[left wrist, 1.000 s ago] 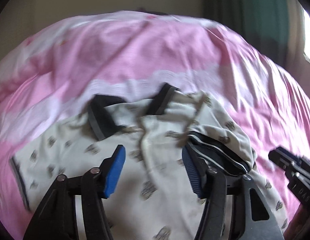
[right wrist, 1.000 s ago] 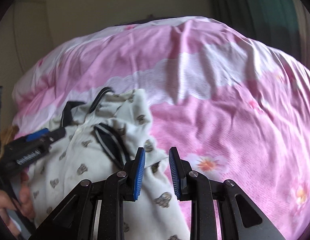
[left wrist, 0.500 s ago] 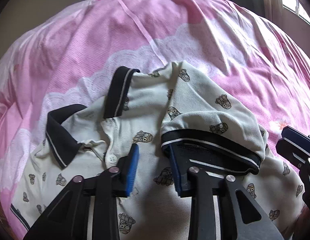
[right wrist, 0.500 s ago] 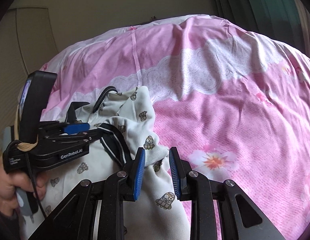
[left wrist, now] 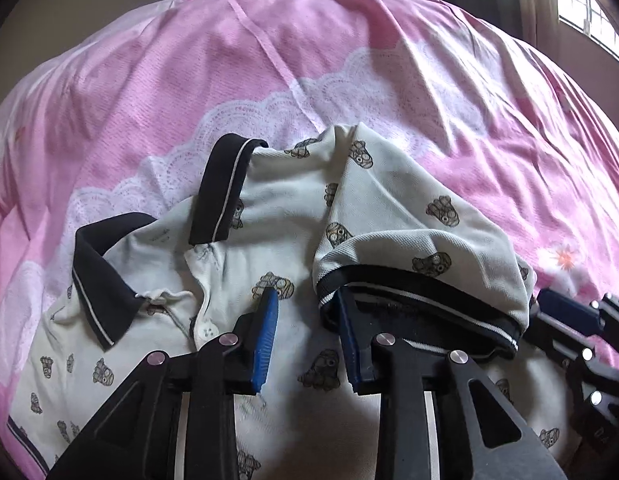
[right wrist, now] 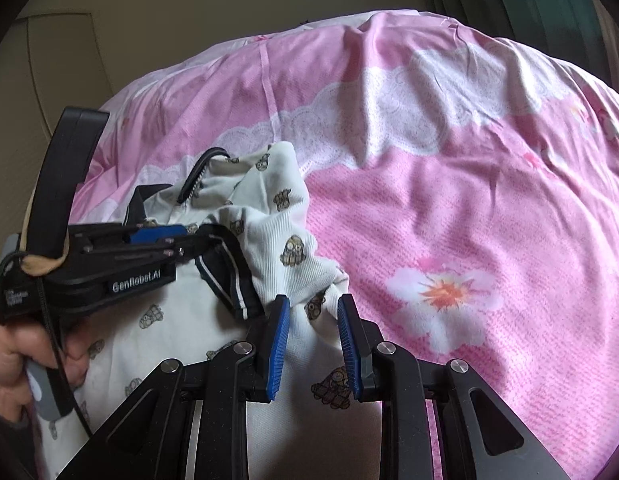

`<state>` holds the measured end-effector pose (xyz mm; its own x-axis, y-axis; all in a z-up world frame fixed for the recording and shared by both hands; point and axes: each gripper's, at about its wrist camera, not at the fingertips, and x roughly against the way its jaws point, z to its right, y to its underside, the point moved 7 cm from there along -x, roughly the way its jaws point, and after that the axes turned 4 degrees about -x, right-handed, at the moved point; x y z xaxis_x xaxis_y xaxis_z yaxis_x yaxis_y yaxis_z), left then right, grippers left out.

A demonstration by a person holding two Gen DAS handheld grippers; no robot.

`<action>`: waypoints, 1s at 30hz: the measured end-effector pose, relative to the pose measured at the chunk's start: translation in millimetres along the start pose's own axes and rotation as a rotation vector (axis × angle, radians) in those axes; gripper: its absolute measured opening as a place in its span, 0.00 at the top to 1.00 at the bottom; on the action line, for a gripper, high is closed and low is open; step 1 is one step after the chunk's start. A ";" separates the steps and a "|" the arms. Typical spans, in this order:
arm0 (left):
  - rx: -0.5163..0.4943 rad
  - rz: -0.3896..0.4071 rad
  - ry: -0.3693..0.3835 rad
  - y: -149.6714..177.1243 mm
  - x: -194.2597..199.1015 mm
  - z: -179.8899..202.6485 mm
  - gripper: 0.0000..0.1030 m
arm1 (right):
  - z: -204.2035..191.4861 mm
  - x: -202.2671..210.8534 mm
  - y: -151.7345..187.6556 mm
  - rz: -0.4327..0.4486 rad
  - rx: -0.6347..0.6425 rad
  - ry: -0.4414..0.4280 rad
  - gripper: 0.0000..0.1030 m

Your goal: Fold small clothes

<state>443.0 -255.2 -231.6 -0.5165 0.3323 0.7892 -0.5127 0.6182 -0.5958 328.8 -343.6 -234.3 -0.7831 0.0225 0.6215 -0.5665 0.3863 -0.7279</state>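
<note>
Lying collar-away on the pink bedspread, the white printed polo shirt has one sleeve folded in over its chest, the dark-banded cuff near the buttons. The left claw has just been closing, its right pad under that cuff, though a real pinch cannot be told, while the right claw stands narrow about a bunched ridge at the shirt's right edge. Open bedspread stretches beyond the collar and to the right.
</note>
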 end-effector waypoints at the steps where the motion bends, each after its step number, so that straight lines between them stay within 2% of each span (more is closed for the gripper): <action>1: 0.002 0.011 0.021 -1.2 1.0 1.2 0.92 | 0.1 0.1 -0.2 0.001 -0.001 -0.001 0.75; 5: 0.010 0.032 0.024 -1.9 10.5 -3.3 0.94 | 2.2 -0.4 -0.4 0.002 -0.025 -0.012 0.75; 11: 0.087 0.051 0.041 10.8 30.6 -24.5 0.94 | 1.5 2.2 -1.2 0.011 -0.029 -0.023 0.75; 17: 0.066 0.039 0.091 14.6 27.4 -19.5 0.94 | -17.5 8.7 -2.5 0.026 0.008 -0.101 0.75; 22: 0.049 0.043 0.115 8.0 21.7 -15.6 0.94 | -33.7 7.1 -1.3 0.019 0.045 -0.109 0.75; 25: 0.029 0.039 0.128 2.8 16.8 -17.0 0.94 | -39.8 1.1 -3.2 -0.011 -0.014 -0.177 0.75; 30: 0.016 0.034 0.132 -9.4 8.0 -21.4 0.93 | -26.1 -18.6 -3.4 -0.061 -0.106 -0.141 0.76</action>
<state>458.4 -243.1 -216.5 -0.4392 0.4446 0.7807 -0.5082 0.5936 -0.6240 352.0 -321.3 -235.9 -0.7805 -0.1305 0.6114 -0.5897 0.4782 -0.6508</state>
